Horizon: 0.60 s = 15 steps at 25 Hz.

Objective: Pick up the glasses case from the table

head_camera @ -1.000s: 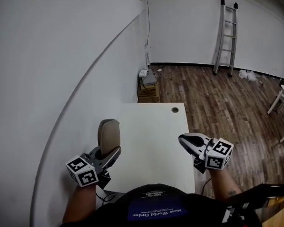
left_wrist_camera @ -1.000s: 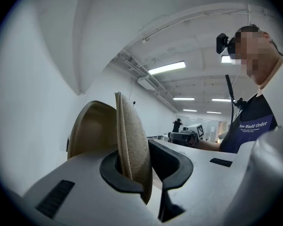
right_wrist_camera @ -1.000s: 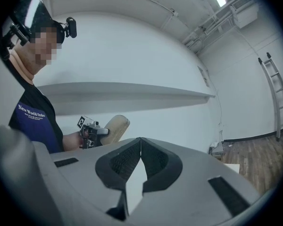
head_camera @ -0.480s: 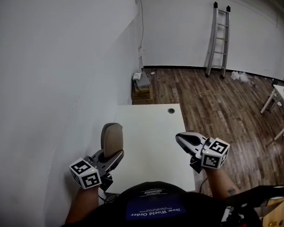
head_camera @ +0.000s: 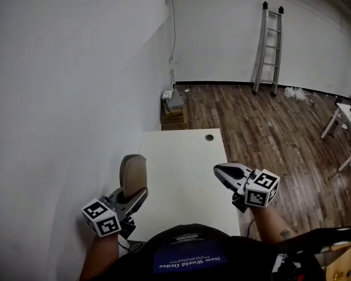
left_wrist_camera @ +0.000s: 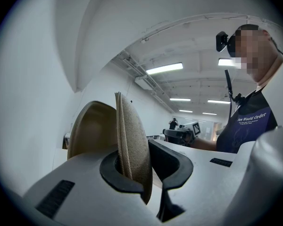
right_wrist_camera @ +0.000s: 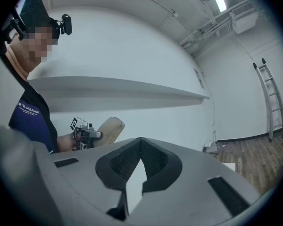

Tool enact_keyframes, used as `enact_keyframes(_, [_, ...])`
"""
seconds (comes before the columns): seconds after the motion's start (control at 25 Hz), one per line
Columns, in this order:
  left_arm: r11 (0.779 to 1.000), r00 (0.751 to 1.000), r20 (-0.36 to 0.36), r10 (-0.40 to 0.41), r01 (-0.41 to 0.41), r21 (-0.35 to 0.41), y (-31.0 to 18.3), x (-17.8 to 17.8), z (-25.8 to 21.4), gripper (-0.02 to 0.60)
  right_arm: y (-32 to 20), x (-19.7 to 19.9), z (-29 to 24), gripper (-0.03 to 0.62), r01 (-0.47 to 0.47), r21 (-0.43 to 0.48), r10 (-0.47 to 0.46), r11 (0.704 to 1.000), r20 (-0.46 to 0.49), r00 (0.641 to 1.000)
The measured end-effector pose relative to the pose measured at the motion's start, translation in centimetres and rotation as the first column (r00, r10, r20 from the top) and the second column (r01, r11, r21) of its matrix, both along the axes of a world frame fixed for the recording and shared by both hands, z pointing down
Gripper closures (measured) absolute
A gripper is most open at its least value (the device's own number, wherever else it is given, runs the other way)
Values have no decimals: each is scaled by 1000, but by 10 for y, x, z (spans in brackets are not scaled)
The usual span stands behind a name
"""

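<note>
**Head view.** My left gripper holds the case by its lower end. The tan case stands upright above the fingers, raised off the white surface, at that surface's near left edge and close to the wall. From this angle I cannot be sure whether it hangs over the surface or just past the edge. My right gripper hovers at the near right edge of the surface, well apart from the case, with its tips turned inward. A round hole sits near the far edge of the surface. Beyond it are stacked boxes against the wall, a wood floor and a ladder leaning on the far wall.

**Left gripper view.** The fingers of my left gripper are pinching the case across its thickness. Both pads press on the fabric, and the zip runs up the edge that faces the camera.

**Right gripper view.** The fingers of my right gripper are pressed together at their tips with nothing between them. Across the surface I see the left gripper with the case rising from it.
</note>
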State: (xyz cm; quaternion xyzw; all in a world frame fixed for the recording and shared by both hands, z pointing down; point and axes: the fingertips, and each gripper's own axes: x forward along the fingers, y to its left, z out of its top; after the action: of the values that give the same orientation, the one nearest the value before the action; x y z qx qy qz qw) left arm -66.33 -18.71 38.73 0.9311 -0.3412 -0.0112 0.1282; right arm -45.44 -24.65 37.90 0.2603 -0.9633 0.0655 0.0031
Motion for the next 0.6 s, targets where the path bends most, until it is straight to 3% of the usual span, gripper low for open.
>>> enact_keyframes(0.6, [1000,1000,0,-12,12,-8,-8,6,12,531,-12,-6,21,592,49,-12,-49,999,-26,998])
